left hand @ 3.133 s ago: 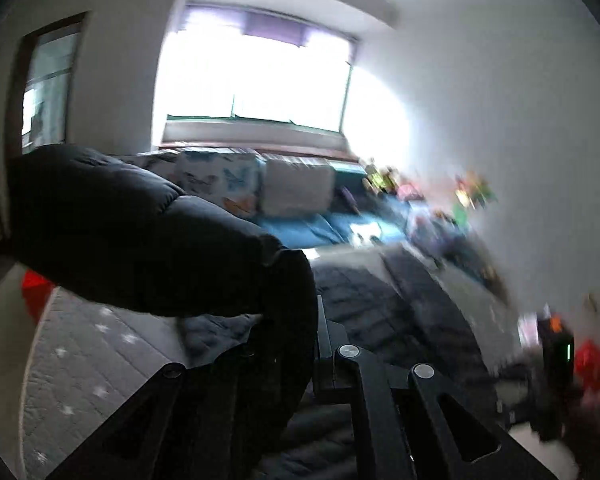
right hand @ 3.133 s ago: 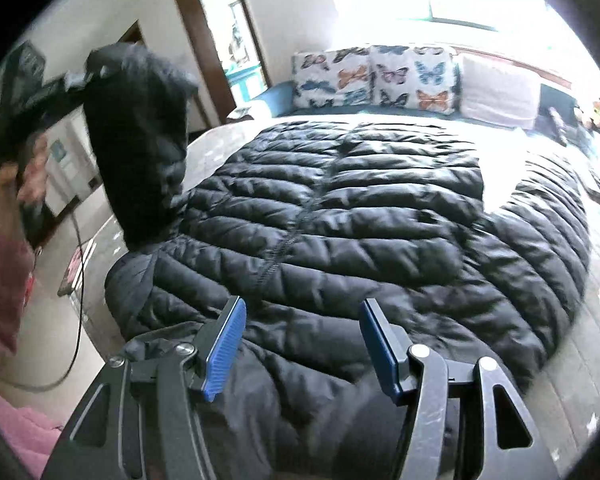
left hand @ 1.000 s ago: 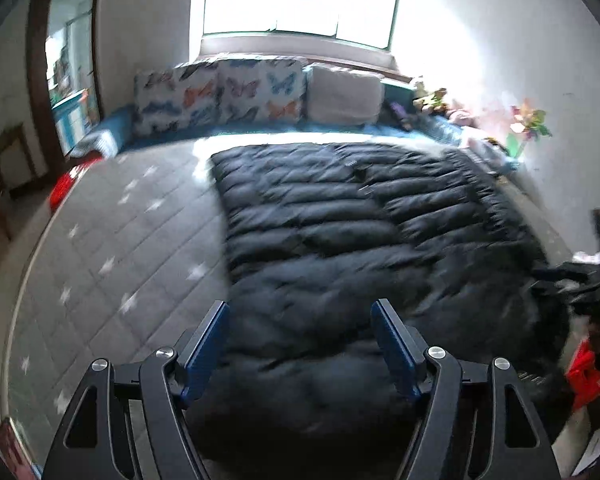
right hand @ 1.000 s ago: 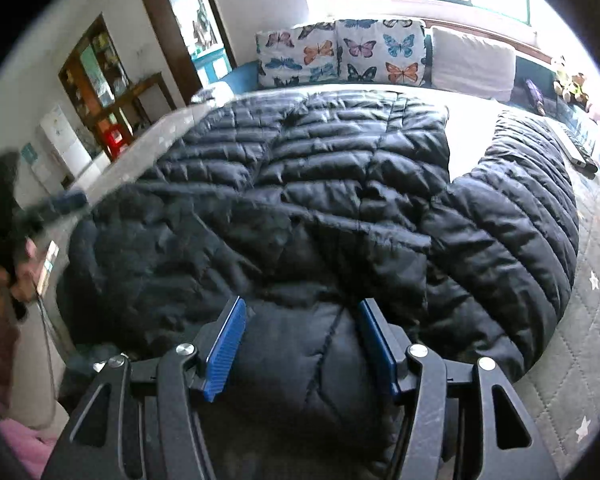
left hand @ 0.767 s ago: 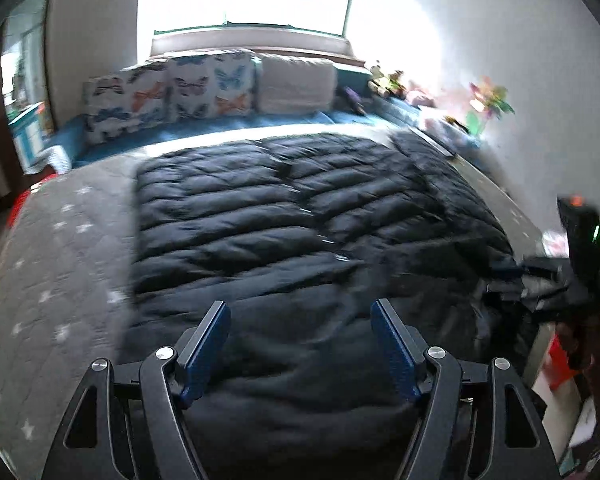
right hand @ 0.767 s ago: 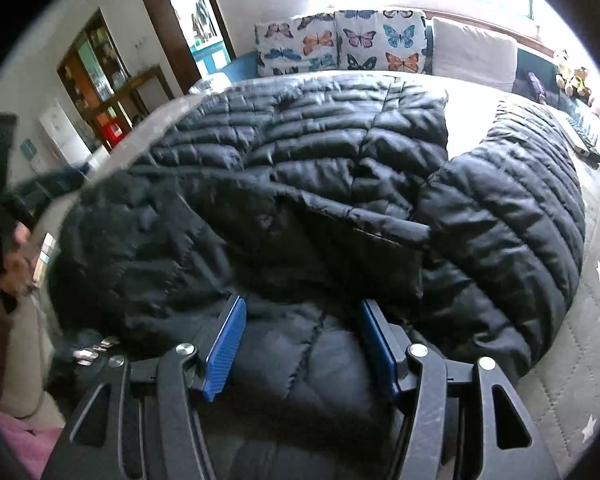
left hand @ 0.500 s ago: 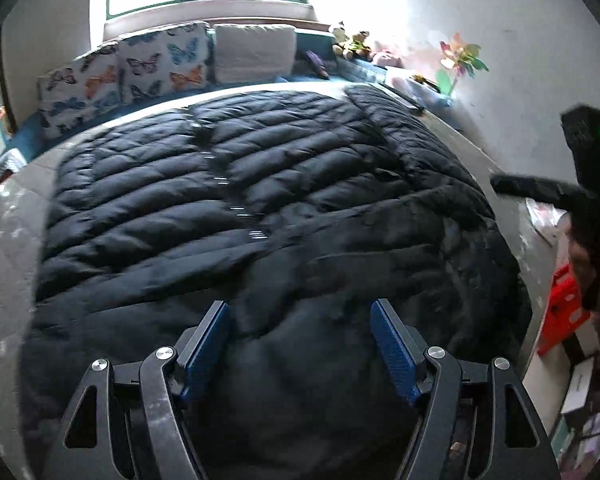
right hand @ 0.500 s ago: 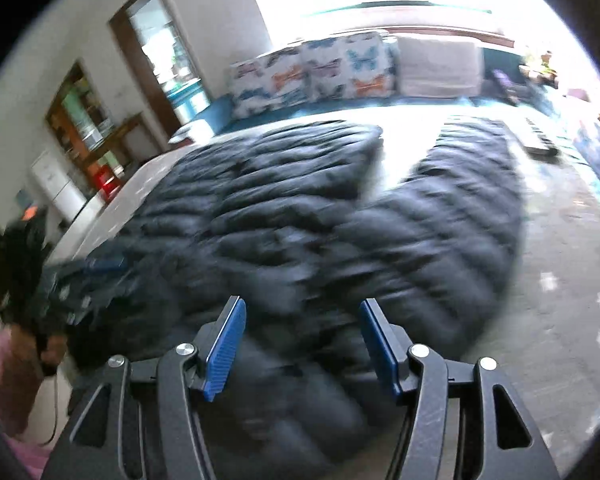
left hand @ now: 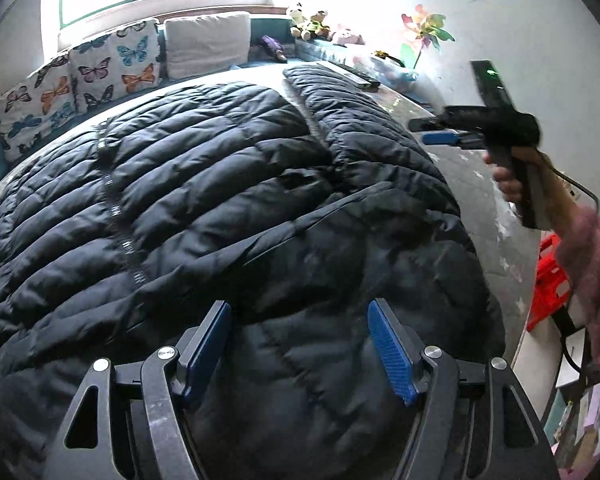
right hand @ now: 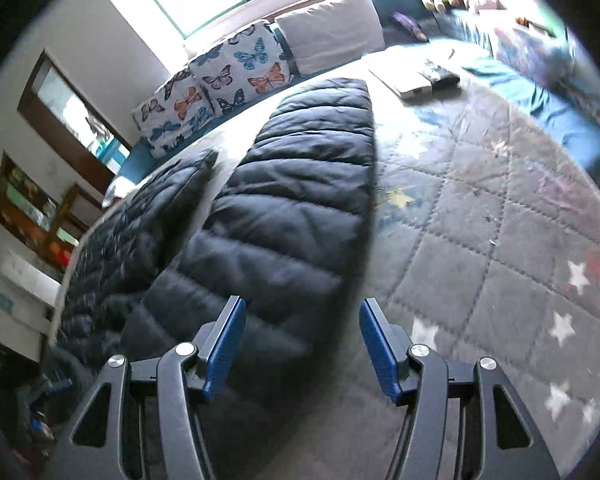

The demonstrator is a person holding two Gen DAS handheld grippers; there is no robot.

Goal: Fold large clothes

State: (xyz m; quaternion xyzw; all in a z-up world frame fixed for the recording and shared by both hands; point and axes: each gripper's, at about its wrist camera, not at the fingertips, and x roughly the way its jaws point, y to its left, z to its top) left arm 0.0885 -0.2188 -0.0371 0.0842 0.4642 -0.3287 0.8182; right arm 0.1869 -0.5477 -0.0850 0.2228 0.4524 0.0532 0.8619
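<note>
A big black puffer jacket point(left hand: 204, 184) lies spread on the bed, zipper up, with a fold of it laid across its near part. My left gripper point(left hand: 300, 316) hovers over that near fold; its jaws are closing, fabric sits under the gap, and the blue pads point(left hand: 388, 348) press nothing. In the right wrist view the jacket's right sleeve point(right hand: 292, 200) stretches away from me. My right gripper point(right hand: 302, 312) stands open above the sleeve's near right edge and holds nothing. The left wrist view shows that right gripper point(left hand: 426, 130) held by a hand in a pink sleeve.
A grey quilted bed cover with stars point(right hand: 500, 240) lies right of the sleeve. Butterfly pillows point(left hand: 96, 68) and a white pillow point(left hand: 208, 44) line the far side below the window. A flat white item and a dark one point(right hand: 416, 76) lie beyond the sleeve. A red object point(left hand: 550, 280) sits by the bed.
The left gripper has let go of the sleeve it held up, which now lies across the jacket. Both grippers swung right: the left over the near fold, the right to the right sleeve.
</note>
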